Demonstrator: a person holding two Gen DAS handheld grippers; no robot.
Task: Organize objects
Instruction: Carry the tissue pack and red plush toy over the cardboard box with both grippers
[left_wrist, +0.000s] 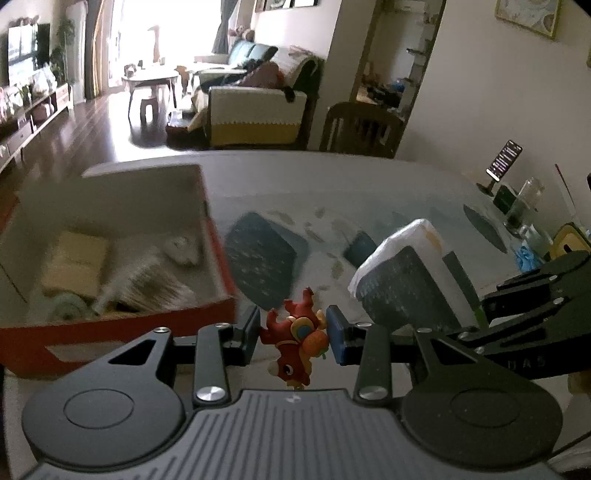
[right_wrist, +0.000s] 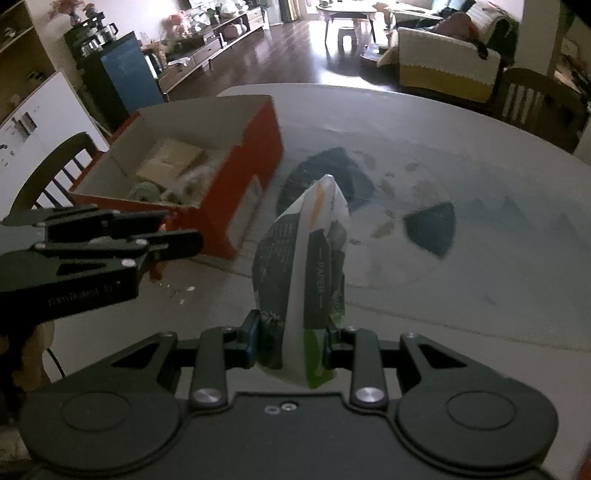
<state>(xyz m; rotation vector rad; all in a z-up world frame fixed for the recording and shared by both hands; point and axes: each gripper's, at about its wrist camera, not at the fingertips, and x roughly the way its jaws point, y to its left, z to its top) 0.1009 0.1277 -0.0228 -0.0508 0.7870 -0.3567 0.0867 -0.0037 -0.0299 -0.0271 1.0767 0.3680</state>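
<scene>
While left tool (left_wrist: 292, 334) grips toy (left_wrist: 295, 341), right tool (right_wrist: 290, 339) grips tissue pk (right_wrist: 306, 266)

Both grippers (left_wrist: 292, 334) (right_wrist: 291, 338) clamped, side by side

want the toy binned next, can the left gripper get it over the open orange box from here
Probably yes. The left gripper already grips the red toy, and the orange box sits open-topped just to its left, nothing between. The right gripper holds the tissue pack on the other side.

One red toy figure (left_wrist: 295, 341), one tissue pack (right_wrist: 308, 266), one box (right_wrist: 255, 173).
</scene>
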